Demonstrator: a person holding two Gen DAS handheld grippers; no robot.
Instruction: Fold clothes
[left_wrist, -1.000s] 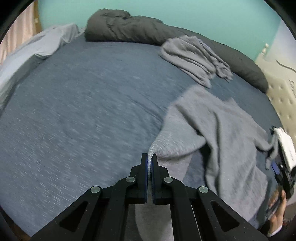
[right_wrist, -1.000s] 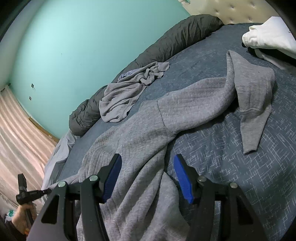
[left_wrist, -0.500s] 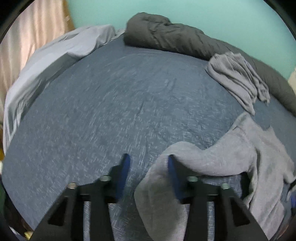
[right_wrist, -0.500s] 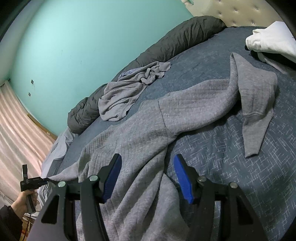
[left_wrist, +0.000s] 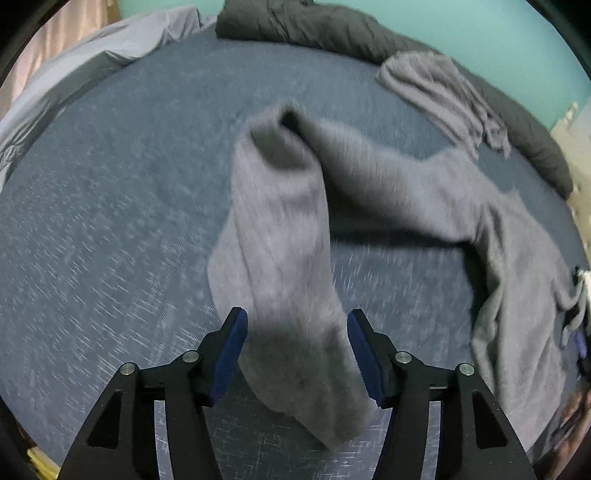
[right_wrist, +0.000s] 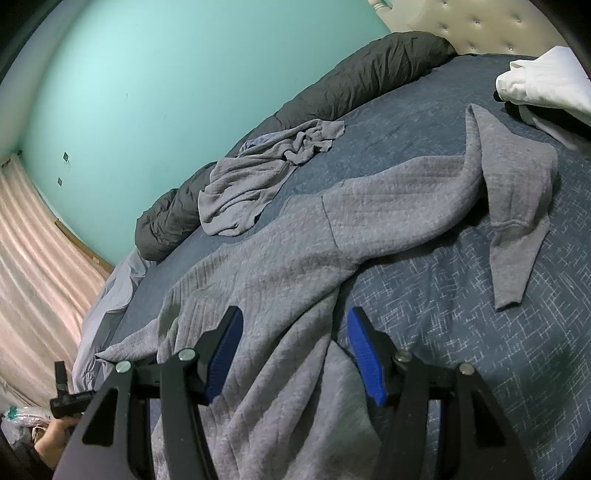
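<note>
Risk, left claw (left_wrist: 293, 347): wide open, grips nothing; sweatshirt sleeve (left_wrist: 284, 229) lies doubled over ahead, cuff end between fingers. Closing here likely pinches both layers or bed cover (left_wrist: 110, 206), dragging fold askew.

Risk, right claw (right_wrist: 295, 350): wide open, empty, over rumpled hem; bunched cloth may be caught unevenly.

Grey quilted sweatshirt (right_wrist: 280, 266): spread crookedly on bed, wrinkled, far sleeve (right_wrist: 517, 206) ahead-right, bent back. Second grey garment (right_wrist: 258, 177) crumpled beyond, well apart.

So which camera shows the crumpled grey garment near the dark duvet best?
The right wrist view: the crumpled garment is sharp there and seen whole, lying against the duvet. The left wrist view shows it only blurred, near the upper right edge.
</note>
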